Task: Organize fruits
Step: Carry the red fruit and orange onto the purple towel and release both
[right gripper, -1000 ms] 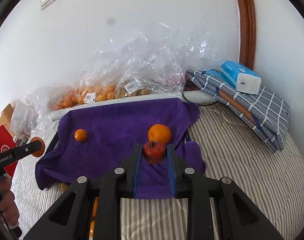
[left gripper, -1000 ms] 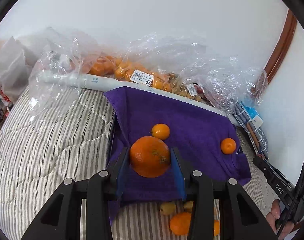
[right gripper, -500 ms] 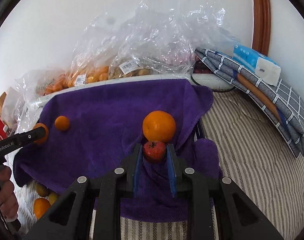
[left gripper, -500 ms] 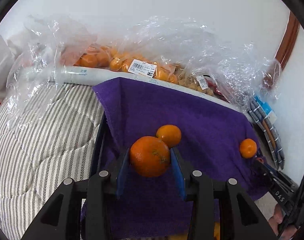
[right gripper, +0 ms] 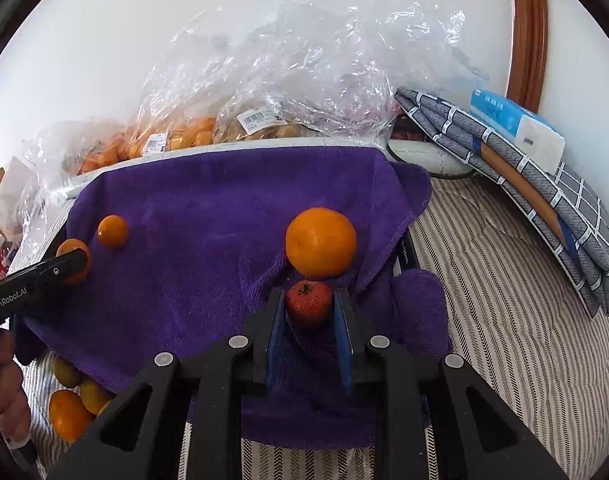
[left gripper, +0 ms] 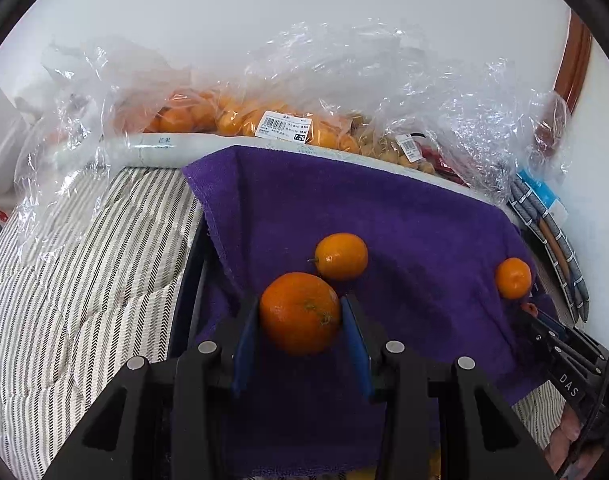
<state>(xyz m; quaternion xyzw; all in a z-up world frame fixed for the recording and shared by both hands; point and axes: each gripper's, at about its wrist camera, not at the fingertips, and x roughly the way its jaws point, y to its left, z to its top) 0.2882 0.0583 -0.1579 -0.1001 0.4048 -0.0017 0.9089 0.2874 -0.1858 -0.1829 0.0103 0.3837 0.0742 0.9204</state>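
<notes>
My left gripper point(left gripper: 300, 312) is shut on a large orange point(left gripper: 299, 313) and holds it over the purple towel point(left gripper: 404, 232). A small orange point(left gripper: 341, 256) lies on the towel just beyond it, and another orange point(left gripper: 513, 278) lies at the towel's right side. My right gripper point(right gripper: 308, 304) is shut on a small red fruit point(right gripper: 307, 303) low over the towel point(right gripper: 192, 216), just in front of a big orange point(right gripper: 321, 241). The left gripper also shows in the right wrist view point(right gripper: 70, 266) with its orange, next to a small orange point(right gripper: 112, 231).
Clear plastic bags of oranges point(left gripper: 240, 116) and other fruit point(right gripper: 260, 124) lie along the wall behind the towel. Several loose fruits point(right gripper: 70, 400) lie on the striped bedding at the towel's left front. A folded checked cloth point(right gripper: 544, 200) with a blue box point(right gripper: 516, 128) lies to the right.
Both grippers have moved forward over the towel with their fruit still held. The oranges on the towel now appear nearer to each gripper.
</notes>
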